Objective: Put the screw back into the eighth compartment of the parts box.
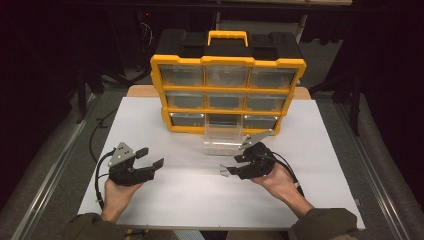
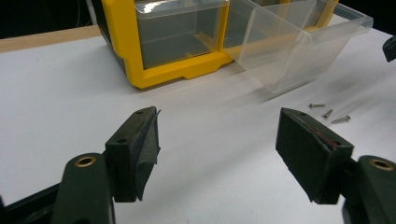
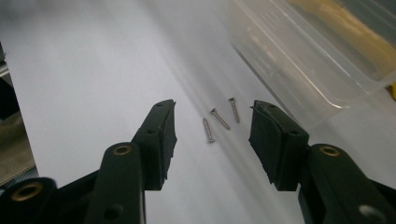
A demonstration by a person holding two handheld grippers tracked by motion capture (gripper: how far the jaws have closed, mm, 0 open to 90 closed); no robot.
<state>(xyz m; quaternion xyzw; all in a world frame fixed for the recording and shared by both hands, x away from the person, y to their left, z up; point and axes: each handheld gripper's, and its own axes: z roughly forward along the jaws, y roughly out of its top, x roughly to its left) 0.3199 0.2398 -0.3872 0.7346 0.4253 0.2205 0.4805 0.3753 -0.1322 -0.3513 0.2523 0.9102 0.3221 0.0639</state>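
Lying loose: three screws (image 3: 219, 119), one drawer (image 3: 299, 60).

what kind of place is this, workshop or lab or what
Most likely a lab or workshop bench set up for recording handling work. A yellow parts organizer with clear drawers stands on a white table, one clear drawer is pulled out, and three small screws lie loose beside it.

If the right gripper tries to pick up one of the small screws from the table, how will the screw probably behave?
The screws look thin, rigid and light, so one may slip or flick away between the broad pads. Lying flat on the smooth white table, it could roll aside in an arc when nudged.
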